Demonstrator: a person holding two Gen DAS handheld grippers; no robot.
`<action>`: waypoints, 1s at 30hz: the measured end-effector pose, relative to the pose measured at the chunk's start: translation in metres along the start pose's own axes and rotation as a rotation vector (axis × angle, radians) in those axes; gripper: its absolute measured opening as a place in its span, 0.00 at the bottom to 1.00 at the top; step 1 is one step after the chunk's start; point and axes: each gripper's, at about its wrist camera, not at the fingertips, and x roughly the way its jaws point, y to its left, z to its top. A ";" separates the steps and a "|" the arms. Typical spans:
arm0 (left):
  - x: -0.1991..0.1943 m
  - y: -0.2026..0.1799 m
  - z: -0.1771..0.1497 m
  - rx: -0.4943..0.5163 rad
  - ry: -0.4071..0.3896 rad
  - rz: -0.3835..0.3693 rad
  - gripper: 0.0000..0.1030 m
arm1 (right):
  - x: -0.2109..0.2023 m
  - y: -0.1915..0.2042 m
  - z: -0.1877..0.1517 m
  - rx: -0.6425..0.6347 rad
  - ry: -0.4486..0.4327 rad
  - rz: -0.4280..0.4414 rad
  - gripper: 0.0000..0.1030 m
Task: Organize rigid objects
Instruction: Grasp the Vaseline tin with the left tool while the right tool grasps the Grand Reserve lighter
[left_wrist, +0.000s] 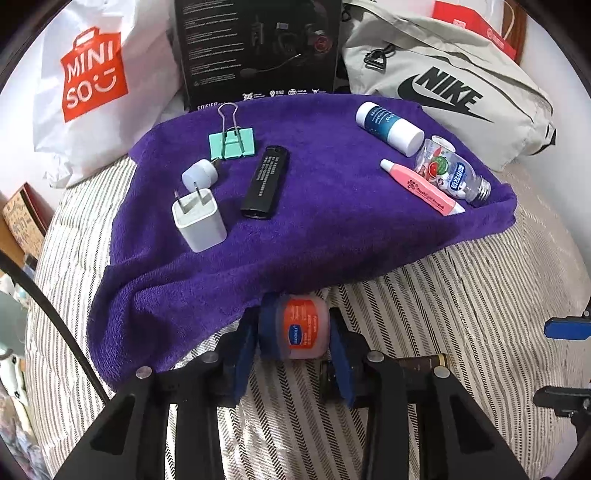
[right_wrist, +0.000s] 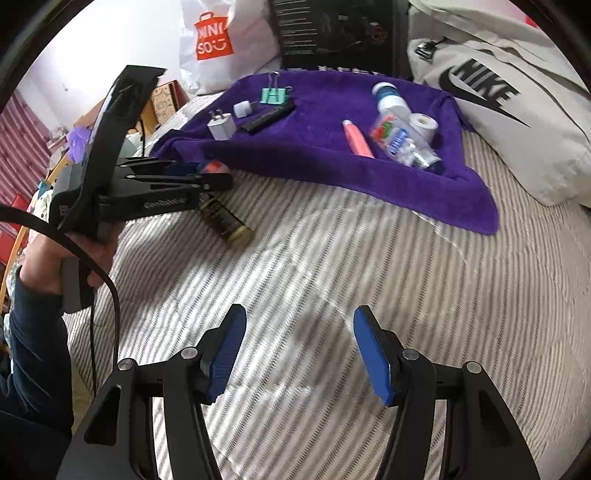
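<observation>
My left gripper (left_wrist: 295, 343) is shut on a small Vaseline jar (left_wrist: 301, 328) with an orange label, held just above the near edge of the purple towel (left_wrist: 325, 221). On the towel's left side lie a white charger plug (left_wrist: 197, 221), a small white cap (left_wrist: 198, 173), a mint binder clip (left_wrist: 232, 142) and a black lighter-shaped bar (left_wrist: 265, 182). The right side holds a blue and white bottle (left_wrist: 389, 127), a clear bottle (left_wrist: 448, 171) and a pink tube (left_wrist: 421, 186). My right gripper (right_wrist: 299, 354) stands open over the striped bedsheet (right_wrist: 332, 280), with nothing between its fingers.
A dark gold-capped tube (right_wrist: 225, 219) lies on the sheet under the left gripper (right_wrist: 207, 171). Behind the towel stand a white Miniso bag (left_wrist: 92, 81), a black box (left_wrist: 258, 48) and a grey Nike bag (left_wrist: 454, 92). A hand (right_wrist: 55, 254) holds the left gripper's handle.
</observation>
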 end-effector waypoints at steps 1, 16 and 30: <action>-0.001 0.001 0.000 -0.007 0.000 -0.010 0.34 | 0.004 0.005 0.005 -0.009 -0.005 0.015 0.58; -0.028 0.062 -0.047 -0.136 0.010 0.031 0.35 | 0.057 0.056 0.055 -0.309 0.018 0.012 0.58; -0.027 0.060 -0.048 -0.137 0.005 0.049 0.35 | 0.072 0.067 0.062 -0.365 -0.003 0.012 0.27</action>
